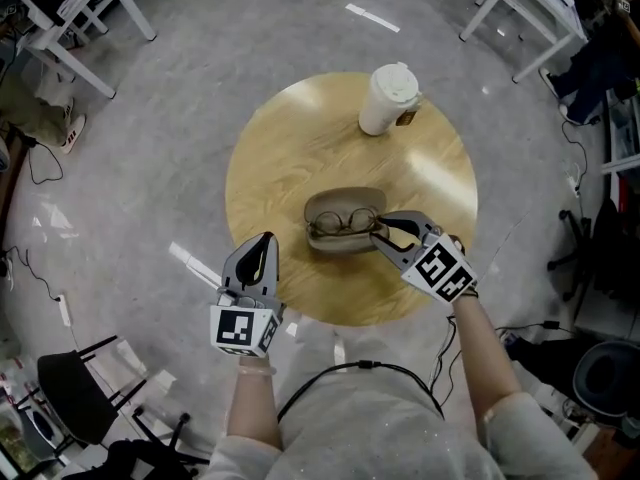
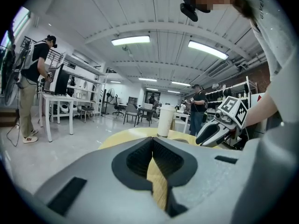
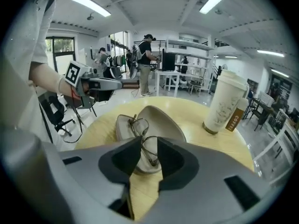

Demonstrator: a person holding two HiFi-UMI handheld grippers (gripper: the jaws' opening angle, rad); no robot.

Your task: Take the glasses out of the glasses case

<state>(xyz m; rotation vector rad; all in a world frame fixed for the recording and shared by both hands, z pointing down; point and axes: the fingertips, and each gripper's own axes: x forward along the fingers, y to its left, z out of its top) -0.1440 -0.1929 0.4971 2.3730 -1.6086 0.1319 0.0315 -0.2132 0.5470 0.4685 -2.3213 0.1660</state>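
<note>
An open grey glasses case [image 1: 338, 244] lies in the middle of the round wooden table [image 1: 290, 148], with thin-framed glasses [image 1: 345, 220] resting in it. My right gripper [image 1: 378, 230] is at the case's right end. In the right gripper view its jaws [image 3: 149, 148] stand slightly apart around the near end of the glasses [image 3: 139, 126], which still lie in the case [image 3: 163, 121]. My left gripper [image 1: 265, 242] hangs over the table's near left edge, away from the case. Its jaws [image 2: 152, 141] are shut and hold nothing.
A white lidded paper cup [image 1: 388, 98] stands at the table's far side, behind the case. White desks [image 1: 85, 13] and chairs stand on the grey floor around the table. Other people [image 3: 145, 62] work at benches farther off.
</note>
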